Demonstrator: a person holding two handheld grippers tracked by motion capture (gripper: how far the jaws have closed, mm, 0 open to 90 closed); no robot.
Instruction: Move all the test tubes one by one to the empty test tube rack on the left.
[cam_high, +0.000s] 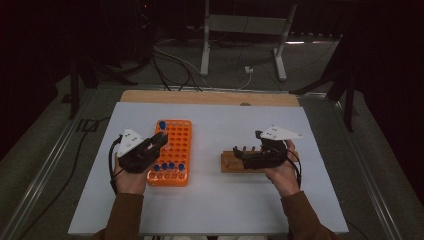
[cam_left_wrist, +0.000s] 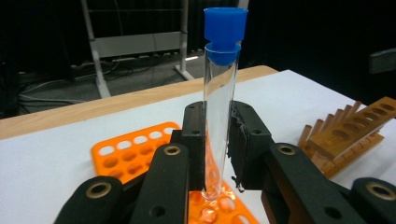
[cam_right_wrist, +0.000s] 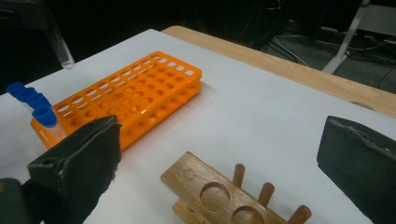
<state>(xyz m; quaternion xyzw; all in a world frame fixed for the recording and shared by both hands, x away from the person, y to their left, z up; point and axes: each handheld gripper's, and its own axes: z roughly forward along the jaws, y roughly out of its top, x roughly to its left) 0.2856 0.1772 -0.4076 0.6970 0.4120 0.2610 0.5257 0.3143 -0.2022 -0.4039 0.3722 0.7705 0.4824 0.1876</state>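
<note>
A clear glass test tube with a blue cap stands upright between the black jaws of my left gripper, which is shut on it. In the high view that gripper hangs over the left edge of the orange tube rack. The rack lies just beyond the jaws. My right gripper is open over the wooden peg rack, its jaws wide apart on either side of the rack with nothing held. The tube's round bottom shows at the upper left of the right gripper view.
Several blue-capped tubes stand in the near row of the orange rack. The wooden rack sits to its right on the white table top. A wooden strip runs along the far edge.
</note>
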